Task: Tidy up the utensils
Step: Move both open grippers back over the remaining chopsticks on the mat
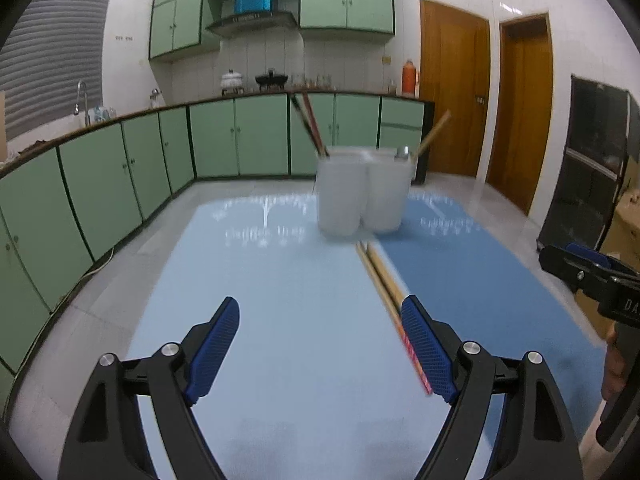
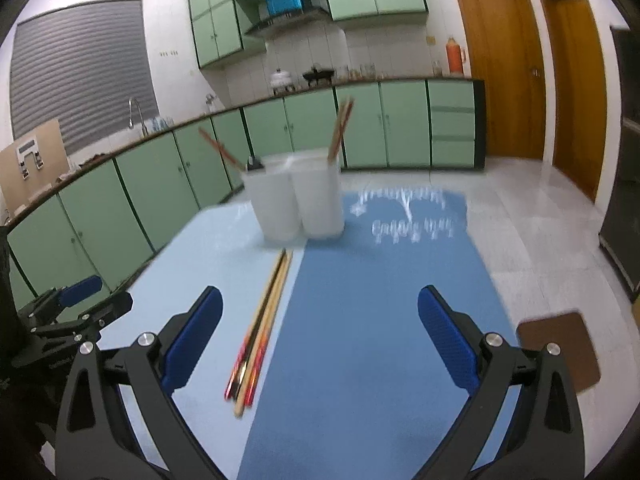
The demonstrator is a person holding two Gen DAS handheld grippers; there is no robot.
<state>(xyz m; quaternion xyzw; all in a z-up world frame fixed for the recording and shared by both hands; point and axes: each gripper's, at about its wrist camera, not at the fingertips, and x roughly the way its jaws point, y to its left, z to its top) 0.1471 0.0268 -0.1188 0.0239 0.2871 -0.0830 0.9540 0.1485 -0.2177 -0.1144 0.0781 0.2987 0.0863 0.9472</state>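
Several chopsticks [image 2: 260,326] lie in a bundle along the seam between the light blue and dark blue halves of the table; they also show in the left wrist view [image 1: 384,284], running under my right finger [image 1: 428,354]. A white holder [image 1: 362,192] of joined cups stands at the far end with chopsticks [image 1: 310,124] sticking out; it also shows in the right wrist view [image 2: 296,196]. My left gripper [image 1: 320,350] is open and empty above the light blue half. My right gripper [image 2: 320,340] is open and empty just right of the bundle.
The table [image 1: 256,280] is light blue on the left and dark blue on the right [image 2: 372,300]. Green cabinets [image 1: 120,168] line the back and left. Wooden doors [image 2: 500,60] are at the right. A brown mat [image 2: 560,352] lies on the floor.
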